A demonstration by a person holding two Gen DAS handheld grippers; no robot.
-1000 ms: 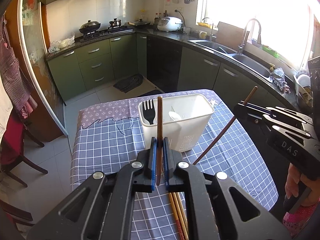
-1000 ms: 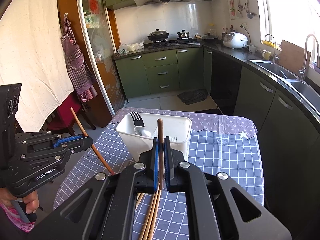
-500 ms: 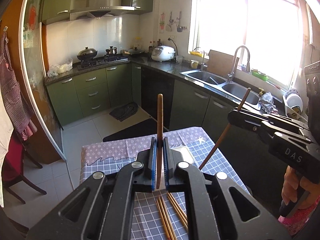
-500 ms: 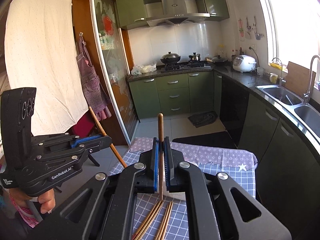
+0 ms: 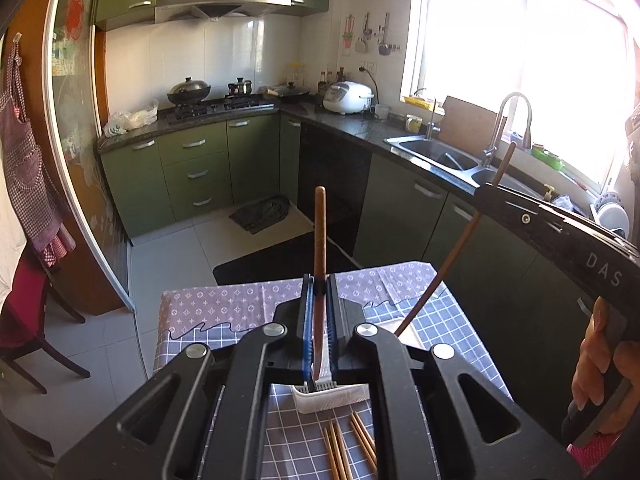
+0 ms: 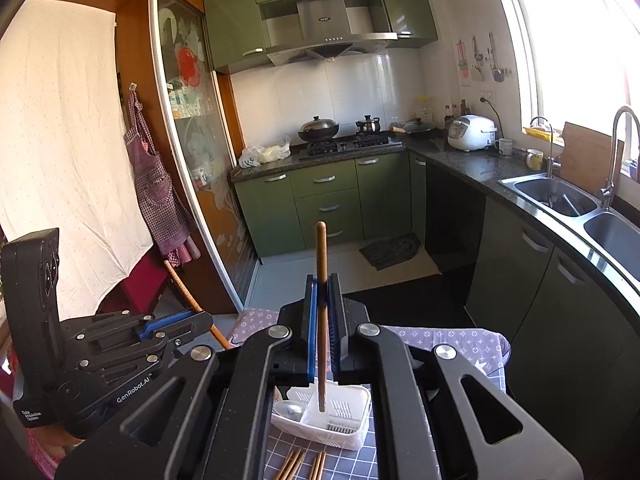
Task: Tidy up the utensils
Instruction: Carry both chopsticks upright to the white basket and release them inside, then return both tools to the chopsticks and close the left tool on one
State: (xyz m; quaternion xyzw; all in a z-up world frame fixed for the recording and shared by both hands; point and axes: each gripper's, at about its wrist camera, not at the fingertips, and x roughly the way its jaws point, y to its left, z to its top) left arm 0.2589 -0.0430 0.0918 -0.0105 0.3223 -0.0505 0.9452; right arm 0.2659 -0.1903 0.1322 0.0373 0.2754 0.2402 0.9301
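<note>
A: Jaws? Both pinched tight, each on one chopstick. Left gripper (image 5: 319,304) clamps a brown chopstick (image 5: 319,236), upright at frame center.

B: Right one?

A: Right gripper (image 6: 322,312) grips its own chopstick (image 6: 321,264), upright, lower tip over the white utensil basket (image 6: 344,408) at bottom center. Whether the tip touches the basket, can't tell.

B: Basket contents?

A: Spoon (image 6: 290,409) in the left compartment. Basket sits on the checked tablecloth (image 5: 292,440).

B: Loose utensils?

A: Spare chopsticks (image 5: 348,448) lie on the cloth just below the basket, bottom center. Person's hand (image 5: 600,368) shows at the lower right edge of the left view.
</note>
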